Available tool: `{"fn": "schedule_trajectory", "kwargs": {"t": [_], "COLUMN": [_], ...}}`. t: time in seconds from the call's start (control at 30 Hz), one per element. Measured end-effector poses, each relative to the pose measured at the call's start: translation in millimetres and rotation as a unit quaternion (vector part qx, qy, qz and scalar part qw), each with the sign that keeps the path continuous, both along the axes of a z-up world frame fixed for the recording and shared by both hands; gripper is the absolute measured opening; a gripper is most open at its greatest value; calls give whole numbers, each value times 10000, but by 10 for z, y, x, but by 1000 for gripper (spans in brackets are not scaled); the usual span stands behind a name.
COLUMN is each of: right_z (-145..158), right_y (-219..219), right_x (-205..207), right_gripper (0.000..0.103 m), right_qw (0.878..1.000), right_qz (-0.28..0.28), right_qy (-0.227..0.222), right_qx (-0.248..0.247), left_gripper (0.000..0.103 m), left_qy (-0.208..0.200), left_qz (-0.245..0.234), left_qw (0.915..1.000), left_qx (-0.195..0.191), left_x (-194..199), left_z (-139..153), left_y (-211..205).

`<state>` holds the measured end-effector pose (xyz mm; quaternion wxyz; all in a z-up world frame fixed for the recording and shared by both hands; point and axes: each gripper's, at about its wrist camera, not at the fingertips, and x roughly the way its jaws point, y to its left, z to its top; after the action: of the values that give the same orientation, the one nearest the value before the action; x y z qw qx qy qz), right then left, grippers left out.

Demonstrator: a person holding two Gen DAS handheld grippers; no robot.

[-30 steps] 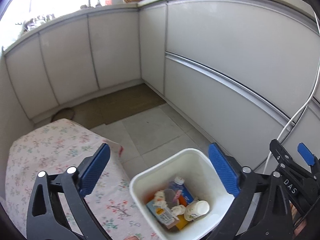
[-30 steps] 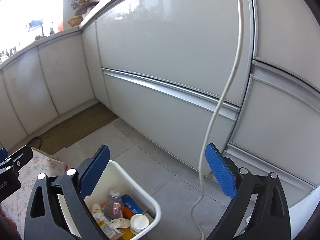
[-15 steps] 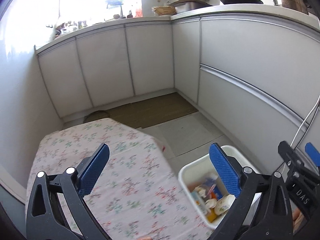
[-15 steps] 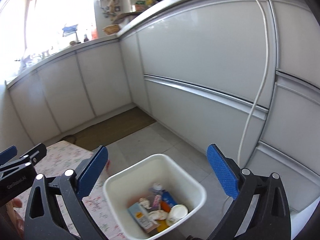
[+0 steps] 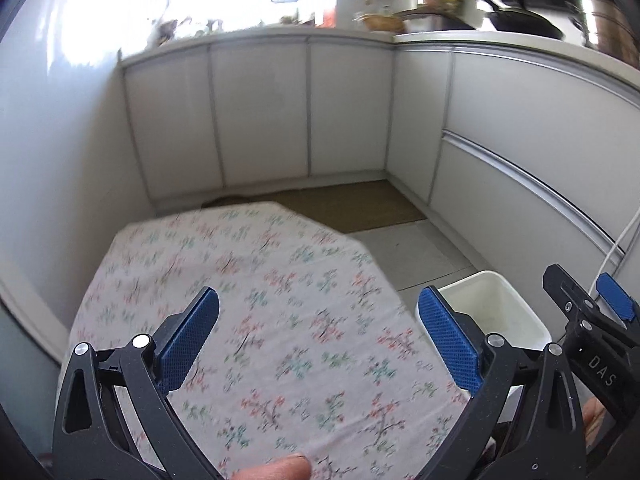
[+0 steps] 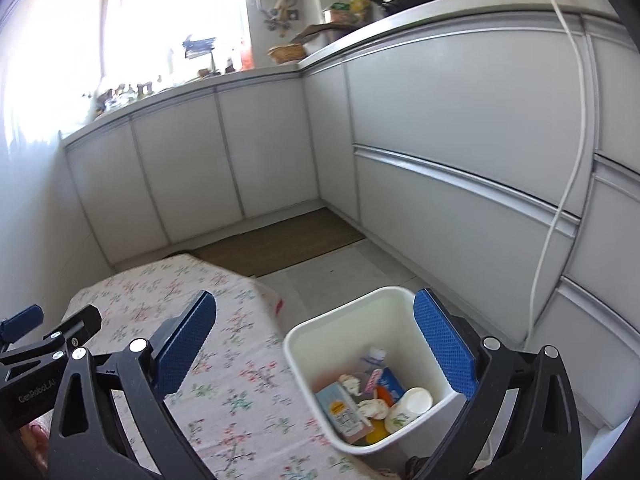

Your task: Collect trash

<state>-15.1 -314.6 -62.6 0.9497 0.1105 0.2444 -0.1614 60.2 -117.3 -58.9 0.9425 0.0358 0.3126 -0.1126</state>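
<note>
A white bin [image 6: 348, 320] stands on the floor beside the table; inside lie a small carton [image 6: 342, 410], a blue pack [image 6: 390, 384], crumpled tissue [image 6: 374, 408], a white cup [image 6: 412, 402] and a small bottle [image 6: 374, 356]. In the left wrist view only the bin's rim [image 5: 516, 304] shows at the right. My left gripper [image 5: 318, 336] is open above the floral tablecloth [image 5: 248, 280], holding nothing. My right gripper [image 6: 316, 340] is open, hanging over the table edge and the bin, also holding nothing.
White cabinets [image 6: 460, 128] line the back and right, with pans [image 5: 516, 20] on the counter. A brown mat [image 6: 280, 244] lies on the tiled floor. A white cable [image 6: 560, 208] hangs down the cabinet front. A fingertip [image 5: 276, 468] shows at the bottom edge.
Both grippers have swung left and up, away from the bin toward the table. The bin has slid to the right of each view and more tablecloth shows. Both stay open.
</note>
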Motion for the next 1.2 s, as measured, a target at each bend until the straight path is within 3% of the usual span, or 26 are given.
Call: {"fn": "schedule_trajectory", "kwargs": {"t": [0.53,1.2], "right_z": [-122,-162], "right_y": [583,577], "right_x": [305,318], "right_gripper": [96,96], "right_qw": [9971,9970], "right_qz": [630,663], "right_qy": [123,187], "right_qx": [-404,-360], "left_gripper": [96,96], "left_qy": [211,265], "left_qz": [407,489], "left_qw": [9989,9984], "left_qx": [-107,-138], "left_x": [138,179], "left_z": [-172,-198], "left_y": [504,519]}}
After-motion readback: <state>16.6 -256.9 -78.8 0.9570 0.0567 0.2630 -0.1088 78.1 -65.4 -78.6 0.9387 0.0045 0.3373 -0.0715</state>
